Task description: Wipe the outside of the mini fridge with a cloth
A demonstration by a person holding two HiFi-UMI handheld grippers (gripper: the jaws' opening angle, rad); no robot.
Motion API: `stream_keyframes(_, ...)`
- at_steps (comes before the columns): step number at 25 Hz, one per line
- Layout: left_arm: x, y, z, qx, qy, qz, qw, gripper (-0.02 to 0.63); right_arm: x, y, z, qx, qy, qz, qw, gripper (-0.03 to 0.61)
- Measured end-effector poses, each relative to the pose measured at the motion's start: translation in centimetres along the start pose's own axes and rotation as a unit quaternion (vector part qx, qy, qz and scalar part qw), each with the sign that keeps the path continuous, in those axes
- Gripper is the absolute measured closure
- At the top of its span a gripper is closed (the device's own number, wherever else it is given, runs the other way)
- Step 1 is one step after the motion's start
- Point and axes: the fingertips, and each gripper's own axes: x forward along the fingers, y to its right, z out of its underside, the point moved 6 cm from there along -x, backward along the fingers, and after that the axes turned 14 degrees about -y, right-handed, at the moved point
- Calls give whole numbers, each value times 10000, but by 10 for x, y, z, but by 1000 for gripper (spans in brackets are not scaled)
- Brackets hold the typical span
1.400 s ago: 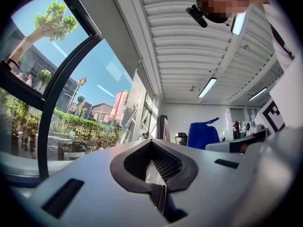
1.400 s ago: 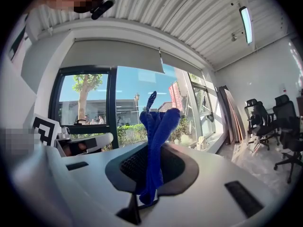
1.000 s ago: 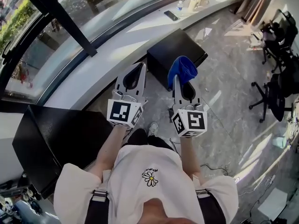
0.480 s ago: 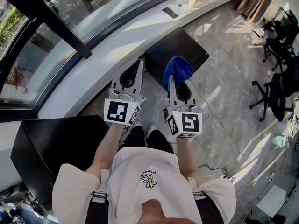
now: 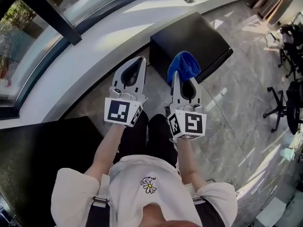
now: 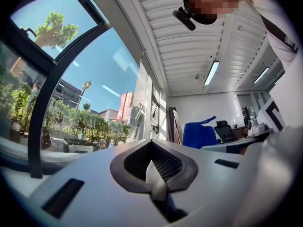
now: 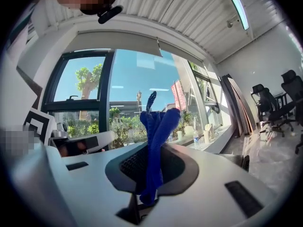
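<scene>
Right gripper (image 5: pixel 176 75): jaws closed on the cloth (image 5: pixel 184 65), pinched near one end. The free part stands bunched beyond the jaw tips, and the right gripper view shows it as a folded blue strip rising from the pinch. Left gripper (image 5: pixel 141 61): jaws together with nothing between them, as the left gripper view confirms. The cloth is deep blue with a soft pile. It is judged light, limp and compliant, so it should lie flat against a panel but could fold on itself or slip out if too little material is held. The present hold looks adequate. Mini fridge (image 5: pixel 191 37): a plain black box with a matt top, standing on the grey marble floor (image 5: pixel 236 112) close to the white window ledge (image 5: pixel 94 51). It is ahead of both grippers and touched by neither. Its panels are judged rigid and smooth, and the unit is probably heavy enough to stay put under light wiping pressure. In the head view the cloth overlaps the fridge's near edge, but its height above the fridge cannot be told. Wiping is judged not yet begun.
</scene>
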Motion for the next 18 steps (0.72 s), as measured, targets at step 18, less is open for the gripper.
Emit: stream_keyframes(18,115,-80,281,-21,464,252,9986,609,177,15,227,-106,733,498,9960,517)
